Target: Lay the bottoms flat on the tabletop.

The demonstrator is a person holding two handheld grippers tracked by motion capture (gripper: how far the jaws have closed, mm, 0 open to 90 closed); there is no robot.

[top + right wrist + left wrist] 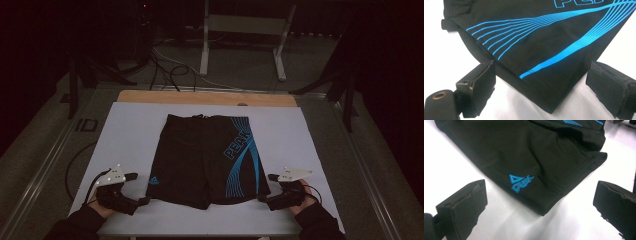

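A pair of black shorts (207, 160) with blue stripes and PEAK lettering lies flat on the white table cover (130, 130), waistband away from me. My left gripper (139, 188) stands open at the hem corner of the left leg. In the left gripper view that corner with its small blue logo (520, 182) lies between the spread jaws of the left gripper (539, 212). My right gripper (266, 188) is open at the right leg's hem corner. In the right gripper view the striped hem (544, 50) reaches in between the jaws of the right gripper (544, 90).
A wooden table edge (205, 97) shows behind the white cover. Beyond it the floor holds cables (165, 70) and a metal frame (245, 30). Bare white cover runs along both sides of the shorts and along the front edge.
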